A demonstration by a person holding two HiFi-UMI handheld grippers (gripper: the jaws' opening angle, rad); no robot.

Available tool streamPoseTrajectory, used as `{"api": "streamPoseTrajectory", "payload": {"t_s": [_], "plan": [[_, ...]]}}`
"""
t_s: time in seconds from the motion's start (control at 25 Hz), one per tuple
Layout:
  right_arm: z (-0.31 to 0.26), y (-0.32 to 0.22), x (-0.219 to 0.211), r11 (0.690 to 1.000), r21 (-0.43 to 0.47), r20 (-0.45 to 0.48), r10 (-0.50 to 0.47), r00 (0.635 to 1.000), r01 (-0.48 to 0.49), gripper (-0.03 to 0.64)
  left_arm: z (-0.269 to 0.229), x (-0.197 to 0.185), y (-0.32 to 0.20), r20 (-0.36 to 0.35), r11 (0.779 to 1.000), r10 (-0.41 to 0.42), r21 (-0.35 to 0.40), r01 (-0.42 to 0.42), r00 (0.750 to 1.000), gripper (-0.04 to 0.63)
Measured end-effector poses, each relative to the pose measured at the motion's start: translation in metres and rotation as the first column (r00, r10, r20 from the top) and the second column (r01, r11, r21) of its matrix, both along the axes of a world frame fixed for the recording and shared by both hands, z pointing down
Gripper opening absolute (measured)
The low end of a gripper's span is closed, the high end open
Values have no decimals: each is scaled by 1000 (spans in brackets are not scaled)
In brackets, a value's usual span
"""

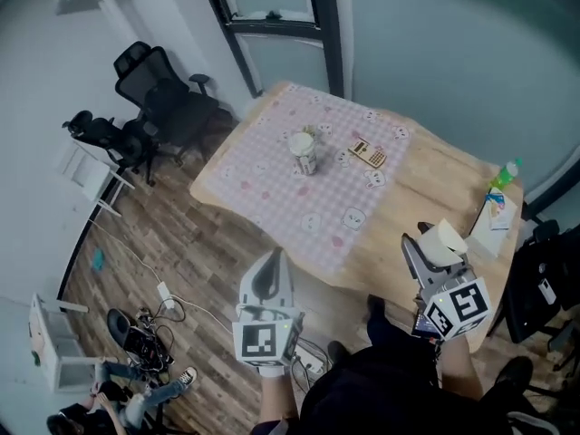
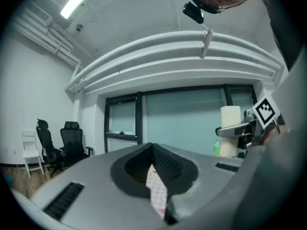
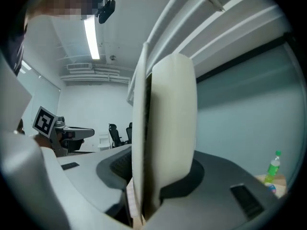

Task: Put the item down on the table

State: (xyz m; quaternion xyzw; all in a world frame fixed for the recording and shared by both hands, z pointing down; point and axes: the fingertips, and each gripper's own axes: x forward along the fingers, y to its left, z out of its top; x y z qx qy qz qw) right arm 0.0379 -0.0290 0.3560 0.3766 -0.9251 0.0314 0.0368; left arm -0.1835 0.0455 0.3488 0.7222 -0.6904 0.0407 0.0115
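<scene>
My right gripper (image 1: 424,243) is shut on a cream-white cylinder-shaped item (image 1: 446,239), held upright over the table's near right edge. In the right gripper view the item (image 3: 168,128) stands tall between the jaws of that gripper (image 3: 144,200) and hides most of what lies ahead. The left gripper view shows the same item (image 2: 230,131) from the side. My left gripper (image 1: 274,259) hangs over the floor just short of the table's near edge, its jaws together with nothing in them. Between its pads (image 2: 165,169) only a strip of tablecloth shows.
The wooden table (image 1: 435,179) carries a pink checked cloth (image 1: 299,188) with a jar (image 1: 304,152) and a small calculator-like thing (image 1: 367,154) on it. A green bottle (image 1: 505,173) and a box (image 1: 494,214) sit at the right end. Office chairs (image 1: 159,98) and floor cables (image 1: 145,329) lie left.
</scene>
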Motion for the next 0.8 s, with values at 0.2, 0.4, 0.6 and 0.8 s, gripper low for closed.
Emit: {"api": "streamPoseTrajectory", "payload": {"t_s": [0.2, 0.4, 0.6, 0.8], "plan": [[35, -47, 41, 994, -69, 60, 92, 994, -87, 153, -6, 33, -62, 96, 997, 71, -35, -68, 993, -2], [42, -89, 61, 991, -97, 86, 97, 992, -88, 153, -5, 53, -111, 125, 997, 70, -51, -64, 990, -2], [53, -126, 80, 988, -128, 117, 106, 987, -91, 153, -4, 71, -152, 148, 998, 39, -46, -33, 988, -2], [60, -161, 92, 987, -116, 100, 119, 988, -107, 153, 1, 75, -178, 173, 997, 27, -72, -15, 985, -2]]}}
